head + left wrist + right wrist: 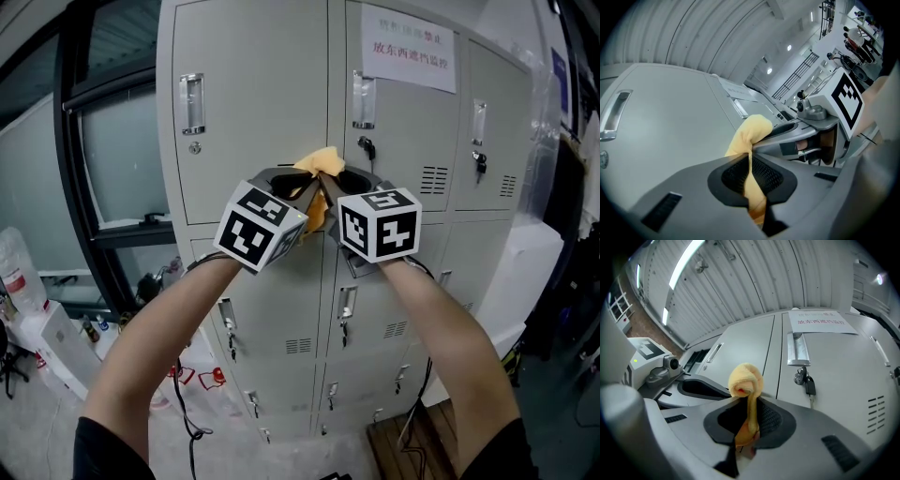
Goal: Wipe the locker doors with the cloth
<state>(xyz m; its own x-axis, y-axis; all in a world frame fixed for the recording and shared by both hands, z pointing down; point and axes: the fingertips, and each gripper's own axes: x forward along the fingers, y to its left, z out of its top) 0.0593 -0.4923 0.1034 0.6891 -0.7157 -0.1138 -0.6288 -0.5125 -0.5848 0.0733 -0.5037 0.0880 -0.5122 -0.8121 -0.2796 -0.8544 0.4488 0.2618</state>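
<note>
Together, two grippers share one yellow cloth (pixel 319 161): the left gripper (pixel 749 157) has its fingers (pixel 726 174) clamped on it, and the right gripper (pixel 747 401) likewise. It bunches before three upper locker doors (pixel 253 103), beneath one paper notice (pixel 409 47).

Grey floor beneath the lockers
We see a grey concrete floor (pixel 42 427) with the bank of grey lockers (pixel 262 112) standing on it; white boxes (pixel 52 345) sit on it off to the left, a black cable (pixel 190 422) trails over it near the lockers' foot, and a slatted wooden board (pixel 412 452) lies at the right
</note>
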